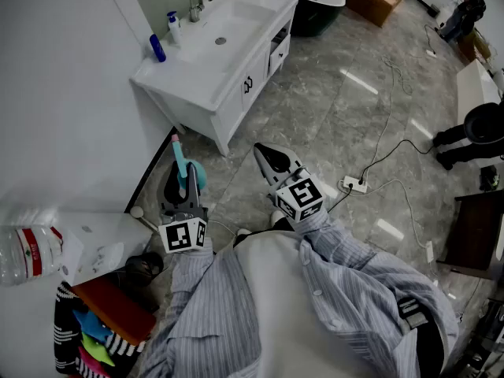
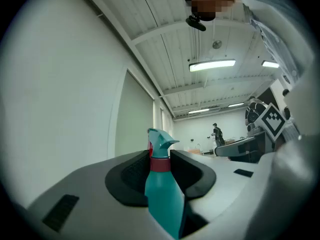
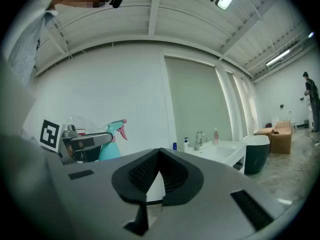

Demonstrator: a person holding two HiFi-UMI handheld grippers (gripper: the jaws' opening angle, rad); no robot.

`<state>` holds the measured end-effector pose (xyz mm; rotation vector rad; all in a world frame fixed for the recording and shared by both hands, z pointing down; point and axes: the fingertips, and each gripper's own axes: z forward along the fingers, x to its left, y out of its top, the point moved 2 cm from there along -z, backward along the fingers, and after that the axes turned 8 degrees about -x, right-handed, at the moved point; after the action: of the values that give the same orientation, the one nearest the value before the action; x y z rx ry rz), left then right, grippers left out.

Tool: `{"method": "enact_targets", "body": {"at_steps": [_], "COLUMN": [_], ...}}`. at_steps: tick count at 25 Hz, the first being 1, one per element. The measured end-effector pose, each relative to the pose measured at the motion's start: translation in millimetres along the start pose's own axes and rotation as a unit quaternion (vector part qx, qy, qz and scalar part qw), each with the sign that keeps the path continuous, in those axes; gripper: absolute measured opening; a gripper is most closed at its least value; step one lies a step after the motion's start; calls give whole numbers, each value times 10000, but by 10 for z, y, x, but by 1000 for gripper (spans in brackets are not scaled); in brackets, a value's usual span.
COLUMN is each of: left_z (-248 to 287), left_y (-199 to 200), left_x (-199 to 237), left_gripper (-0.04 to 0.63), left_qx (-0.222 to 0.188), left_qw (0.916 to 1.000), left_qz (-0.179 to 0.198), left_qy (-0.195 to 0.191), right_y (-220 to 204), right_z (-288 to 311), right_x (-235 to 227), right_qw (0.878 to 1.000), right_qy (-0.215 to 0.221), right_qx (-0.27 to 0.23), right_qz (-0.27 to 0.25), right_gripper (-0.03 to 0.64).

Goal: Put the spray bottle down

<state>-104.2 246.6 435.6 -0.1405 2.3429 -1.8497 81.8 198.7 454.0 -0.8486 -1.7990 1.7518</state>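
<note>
Teal, with a pink trigger, the spray bottle (image 1: 180, 161) stands upright between the jaws of the left tool (image 1: 182, 176), which grips it: in the left gripper view the two black pads press on its sides just below the red collar, and the nozzle rises above them. The bottle is in the air, clear of the grey marble floor (image 1: 331, 116). It hangs close to the foot of the white wall (image 1: 63, 93) and short of the near corner of the white counter (image 1: 177, 85).

The right tool (image 1: 263, 153) is held level just beside the left one. Its jaws are closed tip to tip with nothing between them, as the right gripper view shows. That view also has the bottle and the left tool off to its left.

A sink (image 1: 224, 31) is set into the counter, and a blue bottle (image 1: 157, 48) stands at the counter's left edge. A power strip (image 1: 353, 184) lies on the floor beyond the right tool.
</note>
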Motion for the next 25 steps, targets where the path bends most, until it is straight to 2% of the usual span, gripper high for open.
{"method": "enact_targets", "body": {"at_steps": [25], "left_z": [9], "left_y": [-31], "left_x": [-18], "left_gripper": [124], "left_qx": [56], "left_qw": [10000], "left_qz": [24], "left_qy": [59], "right_y": [-12], "right_z": [17], "right_x": [-45], "right_qw": [9999], "right_qy": [53], "right_qx": [-72], "right_qz": [110], "right_gripper": [15]}}
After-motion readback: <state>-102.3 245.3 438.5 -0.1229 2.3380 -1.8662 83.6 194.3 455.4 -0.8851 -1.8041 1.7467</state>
